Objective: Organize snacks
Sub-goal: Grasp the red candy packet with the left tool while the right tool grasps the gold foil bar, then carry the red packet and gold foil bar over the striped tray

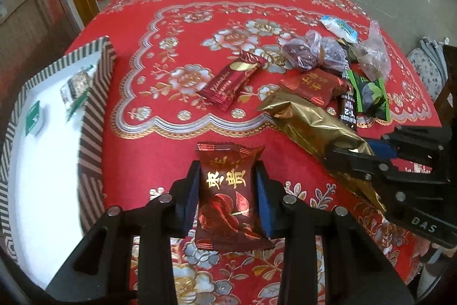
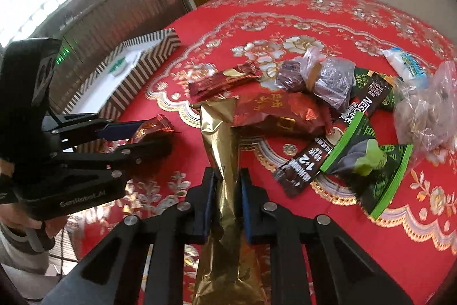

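Note:
My left gripper (image 1: pixel 227 170) is shut on a dark red candy packet (image 1: pixel 228 190) with gold characters, held just above the red tablecloth. It also shows in the right wrist view (image 2: pixel 148 133), where the left gripper (image 2: pixel 145 137) is at the left. My right gripper (image 2: pixel 227 176) is shut on a long gold foil packet (image 2: pixel 221 139), which also shows in the left wrist view (image 1: pixel 308 122), where the right gripper (image 1: pixel 351 155) is at the right. A striped box (image 1: pixel 91 116) with white inside sits at the left and holds a few snacks (image 1: pixel 77 85).
A pile of snacks lies at the table's right: a dark red bar (image 1: pixel 231 82), a red packet (image 1: pixel 311 85), a green packet (image 1: pixel 371 96), a black Nescafe stick (image 2: pixel 302 167), clear bags of dates (image 1: pixel 314 50) and nuts (image 2: pixel 428 110), a white-blue packet (image 1: pixel 340 27). A wall stands behind.

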`<state>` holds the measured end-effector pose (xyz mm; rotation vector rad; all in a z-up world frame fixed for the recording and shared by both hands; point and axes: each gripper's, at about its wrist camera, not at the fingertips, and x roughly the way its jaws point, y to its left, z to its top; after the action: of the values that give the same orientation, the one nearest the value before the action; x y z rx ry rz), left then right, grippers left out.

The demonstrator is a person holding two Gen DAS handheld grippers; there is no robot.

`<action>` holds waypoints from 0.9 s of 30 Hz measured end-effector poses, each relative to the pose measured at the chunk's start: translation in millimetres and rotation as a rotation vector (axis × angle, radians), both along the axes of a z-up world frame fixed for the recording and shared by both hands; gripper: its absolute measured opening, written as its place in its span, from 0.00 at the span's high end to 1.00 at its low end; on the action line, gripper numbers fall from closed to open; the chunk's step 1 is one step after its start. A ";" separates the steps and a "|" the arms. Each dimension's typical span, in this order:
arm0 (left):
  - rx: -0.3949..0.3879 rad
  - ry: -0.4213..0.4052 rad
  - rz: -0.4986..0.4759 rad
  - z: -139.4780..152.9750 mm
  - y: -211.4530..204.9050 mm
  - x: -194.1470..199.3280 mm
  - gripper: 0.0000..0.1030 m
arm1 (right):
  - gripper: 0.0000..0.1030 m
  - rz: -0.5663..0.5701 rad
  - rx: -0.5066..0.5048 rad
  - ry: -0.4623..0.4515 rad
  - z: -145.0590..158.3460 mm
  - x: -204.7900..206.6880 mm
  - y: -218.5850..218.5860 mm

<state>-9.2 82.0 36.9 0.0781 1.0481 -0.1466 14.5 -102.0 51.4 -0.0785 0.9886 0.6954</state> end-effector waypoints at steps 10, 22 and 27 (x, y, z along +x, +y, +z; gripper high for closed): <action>0.027 -0.073 0.043 21.1 13.1 -10.6 0.63 | 0.85 0.009 0.079 -0.053 27.5 -13.6 14.2; 0.031 -0.154 0.150 56.9 67.3 -17.2 0.63 | 0.85 0.079 0.142 -0.097 57.2 -9.0 67.1; 0.036 -0.166 0.188 63.3 90.7 -16.6 0.63 | 0.85 0.108 0.152 -0.107 63.6 -8.8 87.2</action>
<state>-25.9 172.7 100.2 0.0230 0.8876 0.0489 5.7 -14.8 115.0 -0.0360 0.8308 0.8548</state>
